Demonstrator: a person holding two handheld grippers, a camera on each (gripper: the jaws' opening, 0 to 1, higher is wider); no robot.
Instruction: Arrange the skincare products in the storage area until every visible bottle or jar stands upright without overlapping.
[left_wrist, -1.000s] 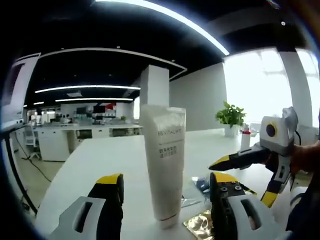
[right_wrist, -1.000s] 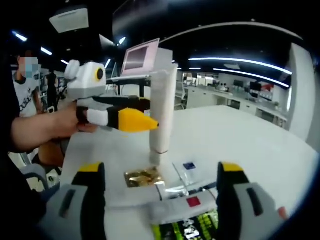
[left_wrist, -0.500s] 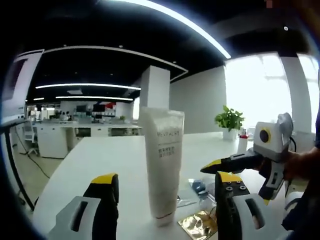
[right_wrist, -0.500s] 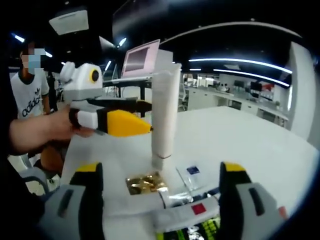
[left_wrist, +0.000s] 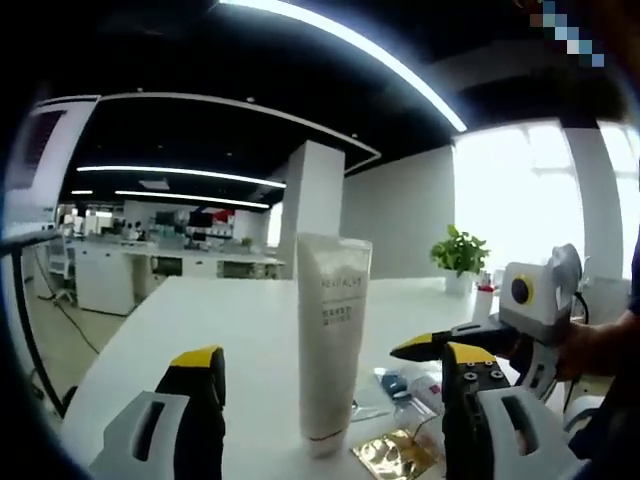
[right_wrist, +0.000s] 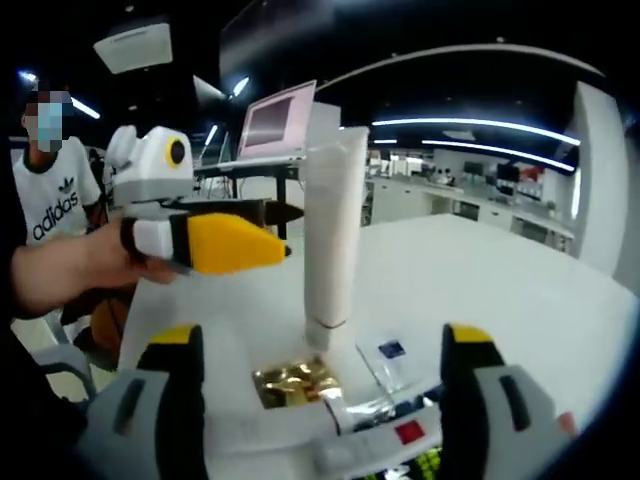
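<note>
White cream tube (left_wrist: 331, 340): upright on its cap on white table (left_wrist: 250, 330), free of both grippers. Gold foil sachet (left_wrist: 392, 455) and clear sachets (right_wrist: 385, 360) lie at its base. Left gripper (left_wrist: 330, 420): jaws apart, empty. Right gripper (right_wrist: 320, 400): jaws apart, empty.

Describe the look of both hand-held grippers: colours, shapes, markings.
Each hand-held gripper has grey-white jaws with slotted sides and yellow-and-black tips. Seen from outside, the left hand-held gripper and right hand-held gripper taper to yellow wedges, with white bodies and yellow-ringed round lenses.
</note>
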